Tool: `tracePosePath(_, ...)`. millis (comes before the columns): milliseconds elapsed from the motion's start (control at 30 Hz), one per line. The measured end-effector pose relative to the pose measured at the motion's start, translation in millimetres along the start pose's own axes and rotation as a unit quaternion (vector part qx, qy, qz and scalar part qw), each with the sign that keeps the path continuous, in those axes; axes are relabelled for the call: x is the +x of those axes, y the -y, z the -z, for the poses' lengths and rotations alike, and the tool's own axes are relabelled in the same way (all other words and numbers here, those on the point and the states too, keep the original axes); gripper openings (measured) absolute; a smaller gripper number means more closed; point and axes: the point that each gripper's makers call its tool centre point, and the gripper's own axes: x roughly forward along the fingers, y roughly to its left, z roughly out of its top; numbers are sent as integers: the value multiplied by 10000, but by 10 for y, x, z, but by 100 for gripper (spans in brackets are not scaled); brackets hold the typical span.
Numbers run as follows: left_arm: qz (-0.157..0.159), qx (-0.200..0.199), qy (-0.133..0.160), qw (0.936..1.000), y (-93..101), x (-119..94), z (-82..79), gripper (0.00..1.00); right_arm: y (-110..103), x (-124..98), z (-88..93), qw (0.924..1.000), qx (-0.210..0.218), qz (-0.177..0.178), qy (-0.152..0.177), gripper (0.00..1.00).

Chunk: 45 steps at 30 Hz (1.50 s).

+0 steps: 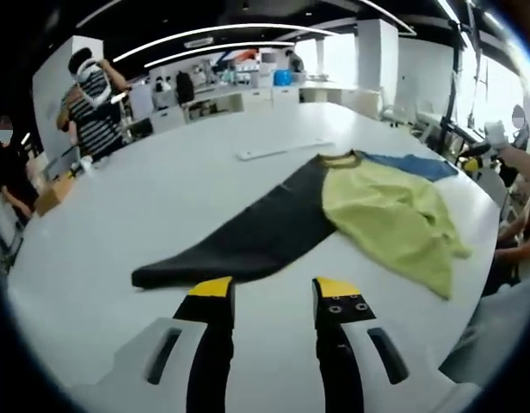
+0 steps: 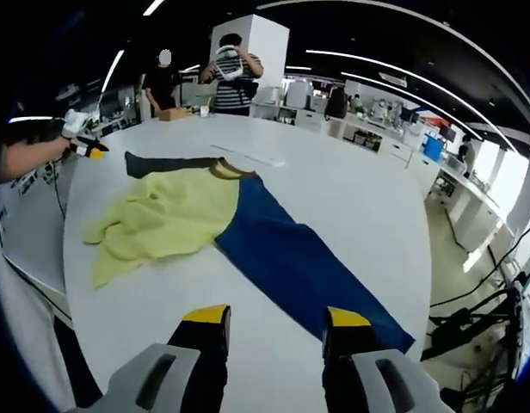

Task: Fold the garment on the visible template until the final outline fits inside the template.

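Observation:
A long-sleeved garment lies spread on the white table (image 1: pixel 162 198). Its crumpled yellow body (image 1: pixel 394 215) has a brown collar (image 1: pixel 338 158), with a black sleeve (image 1: pixel 248 237) running one way and a blue sleeve (image 1: pixel 411 163) the other. My left gripper (image 1: pixel 275 292) is open just short of the black sleeve's end, holding nothing. In the right gripper view, the yellow body (image 2: pixel 166 215) and black sleeve (image 2: pixel 162 162) lie beyond the long blue sleeve (image 2: pixel 299 262). My right gripper (image 2: pixel 275 318) is open over the blue sleeve's near end. Each gripper also appears, small, in the other's view: right gripper (image 1: pixel 493 136), left gripper (image 2: pixel 84 144).
A thin white strip (image 1: pixel 282 151) lies on the table beyond the collar, also seen as the strip (image 2: pixel 248 157). A person in a striped shirt (image 1: pixel 93 103) stands past the table's far edge. Desks and cables ring the table.

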Motion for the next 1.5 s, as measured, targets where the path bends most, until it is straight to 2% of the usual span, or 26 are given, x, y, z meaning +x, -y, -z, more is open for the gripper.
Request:
tracePosePath(500, 416, 38, 40, 9991, 385, -87, 73, 32, -411, -26, 25, 9995, -34, -313, 81, 38)
tracePosePath(767, 621, -48, 53, 9980, 557, -112, 166, 32, -565, -17, 62, 9991, -29, -417, 90, 37)
tracePosePath(900, 679, 34, -24, 9977, 631, -115, 245, 32, -665, -24, 90, 9988, -37, -485, 84, 37)
tracePosePath(1500, 1116, -37, -78, 9937, 1017, -146, 405, 32, -880, -29, 216, 9977, -72, -667, 42, 35)
